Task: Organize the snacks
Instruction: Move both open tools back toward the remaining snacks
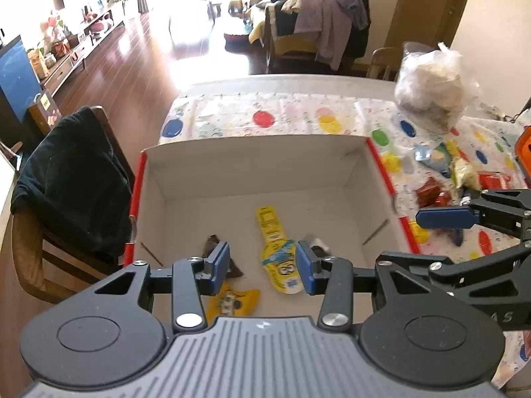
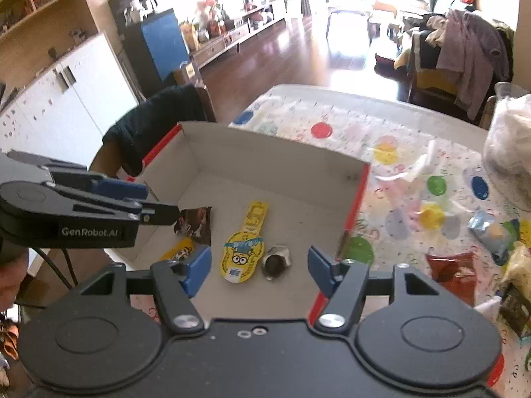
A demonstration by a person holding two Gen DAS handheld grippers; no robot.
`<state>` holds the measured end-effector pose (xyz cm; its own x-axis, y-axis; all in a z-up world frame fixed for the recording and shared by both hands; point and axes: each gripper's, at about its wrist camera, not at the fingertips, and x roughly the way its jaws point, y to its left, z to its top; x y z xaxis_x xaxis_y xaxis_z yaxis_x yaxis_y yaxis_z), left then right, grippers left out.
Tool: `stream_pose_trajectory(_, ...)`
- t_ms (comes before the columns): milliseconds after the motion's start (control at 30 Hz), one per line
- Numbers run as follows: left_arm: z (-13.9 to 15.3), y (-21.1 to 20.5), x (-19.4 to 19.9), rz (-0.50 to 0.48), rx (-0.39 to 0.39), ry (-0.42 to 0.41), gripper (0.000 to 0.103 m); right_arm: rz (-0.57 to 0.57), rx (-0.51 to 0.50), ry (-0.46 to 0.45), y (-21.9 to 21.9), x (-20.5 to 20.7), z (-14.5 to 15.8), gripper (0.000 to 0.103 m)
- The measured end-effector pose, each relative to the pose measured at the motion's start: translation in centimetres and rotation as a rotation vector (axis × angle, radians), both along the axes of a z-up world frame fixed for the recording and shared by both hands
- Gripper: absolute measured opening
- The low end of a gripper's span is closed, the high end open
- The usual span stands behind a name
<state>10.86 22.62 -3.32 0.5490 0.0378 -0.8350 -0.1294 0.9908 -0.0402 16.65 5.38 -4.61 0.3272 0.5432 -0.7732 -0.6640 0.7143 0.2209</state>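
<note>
A white cardboard box with red edges (image 1: pixel 252 162) (image 2: pixel 265 162) stands on the table. Inside lie a long yellow minion pouch (image 1: pixel 277 252) (image 2: pixel 245 245), a dark brown wrapper (image 2: pixel 195 224) (image 1: pixel 212 243), a small yellow packet (image 1: pixel 232 301) (image 2: pixel 179 248) and a silver-wrapped round snack (image 2: pixel 275 260) (image 1: pixel 317 243). My left gripper (image 1: pixel 262 267) is open and empty over the box's near part; it also shows in the right wrist view (image 2: pixel 146 199). My right gripper (image 2: pixel 260 270) is open and empty above the box's near right edge.
More snacks lie on the dotted tablecloth right of the box: red wrappers (image 1: pixel 434 194) (image 2: pixel 454 273), a blue-and-yellow packet (image 1: pixel 434 159) (image 2: pixel 491 232). A clear bag of pale items (image 1: pixel 431 86) stands at the back right. A chair with a dark jacket (image 1: pixel 73 182) stands left.
</note>
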Motion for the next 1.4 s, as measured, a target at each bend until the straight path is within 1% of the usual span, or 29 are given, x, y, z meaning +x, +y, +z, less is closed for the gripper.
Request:
stream_pose_trajectory(67, 0.5, -0.8, -0.3, -0.007, -0.001, -0.019, 0.044, -0.013, 0.020, -0.019, -1.2, -0.3, 0.7, 0.070)
stream_pose_trajectory(133, 1.0, -1.7, -0.7, -0.012, 0.004, -0.043, 0.050, -0.026, 0.042, -0.030, -2.3, -0.5, 1.2, 0.071)
stream_pose_trajectory(267, 2.0, -3.7, -1.5, -0.030, 0.007, -0.093, 0.053, -0.039, 0.072, -0.057, -4.3, -1.1, 2.1, 0.075)
stream_pose_trajectory(400, 2.7, -5.5, -2.1, -0.039, 0.017, -0.133, 0.062, -0.047, 0.106, -0.088, -6.6, -1.7, 3.0, 0.080)
stream_pose_trajectory(467, 2.9, -6.5, -2.2, -0.044, 0.015, -0.147, 0.062, -0.054, 0.116, -0.100, -7.7, -1.9, 3.2, 0.083)
stream_pose_trajectory(600, 2.9, -8.7, -2.6, -0.059, 0.024, -0.176, 0.063, -0.067, 0.144, -0.098, -10.2, -2.2, 3.1, 0.087)
stream_pose_trajectory(700, 3.0, -10.4, -2.8, -0.077, 0.024, -0.191, 0.067, -0.082, 0.150, -0.104, -12.0, -2.4, 3.0, 0.087)
stream_pose_trajectory(867, 2.9, -13.2, -2.7, -0.098, 0.021, -0.218, 0.068, -0.103, 0.151, -0.108, -15.0, -2.4, 2.5, 0.088)
stream_pose_trajectory(967, 2.9, -14.8, -2.7, -0.114, 0.016, -0.239, 0.075, -0.120, 0.154, -0.117, -16.7, -2.7, 2.2, 0.096)
stream_pose_trajectory(1067, 2.6, -16.5, -2.5, -0.137, 0.015, -0.260, 0.077, -0.143, 0.156, -0.126, -18.7, -2.8, 2.0, 0.097)
stream_pose_trajectory(1133, 2.4, -17.7, -2.3, -0.153, 0.012, -0.269, 0.082, -0.159, 0.157, -0.121, -20.0, -2.7, 1.7, 0.099)
stream_pose_trajectory(1233, 2.0, -19.1, -1.8, -0.168, -0.003, -0.274, 0.085, -0.190, 0.161, -0.125, -22.1, -2.6, 1.3, 0.103)
stream_pose_trajectory(1400, 0.8, -21.4, -0.2, -0.173, -0.041, -0.248, 0.087, -0.250, 0.140, -0.133, -25.6, -1.9, 0.3, 0.103)
